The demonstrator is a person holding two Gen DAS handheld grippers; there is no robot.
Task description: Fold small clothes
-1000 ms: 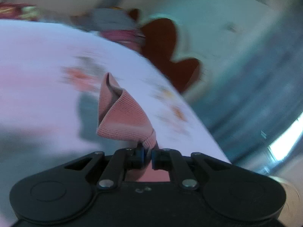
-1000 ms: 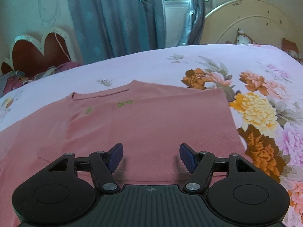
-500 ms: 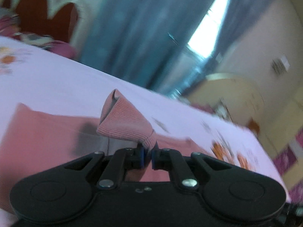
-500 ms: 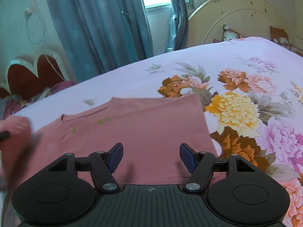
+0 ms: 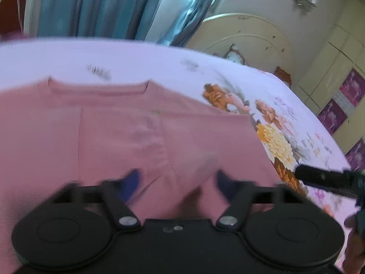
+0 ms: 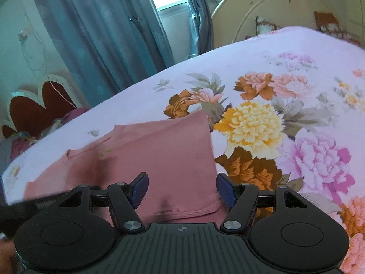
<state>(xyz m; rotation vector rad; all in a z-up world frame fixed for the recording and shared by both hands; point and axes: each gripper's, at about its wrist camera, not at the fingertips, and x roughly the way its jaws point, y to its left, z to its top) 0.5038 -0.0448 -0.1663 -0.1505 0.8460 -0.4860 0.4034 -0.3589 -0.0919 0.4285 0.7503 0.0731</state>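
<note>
Left wrist view looks down over the pink top (image 5: pixel 141 132), which lies flat on the flowered bed (image 5: pixel 159 57) with its neckline at twelve o'clock and its hem toward six, so the long axis runs straight away from the camera. The left hand-held gripper (image 5: pixel 178 180) hangs above the lower middle of the cloth; its jaws are opening, the picture is smeared, and nothing sits between the blue pads, the fabric lying below them. A folded strip of the top runs along that same twelve-to-six line just left of centre.

From the right wrist view, the right hand-held gripper (image 6: pixel 182 189) is spread with nothing pinched, poised over the ribbed hem at the top's lower right corner. The garment's right edge climbs from about five o'clock toward twelve, and most of the cloth spreads off toward ten o'clock.

Judging from this, the right hand is nearer the unfolded right side, and the left hand is nearer the centre line. A next fold would probably carry that right edge leftward across the long axis.
</note>
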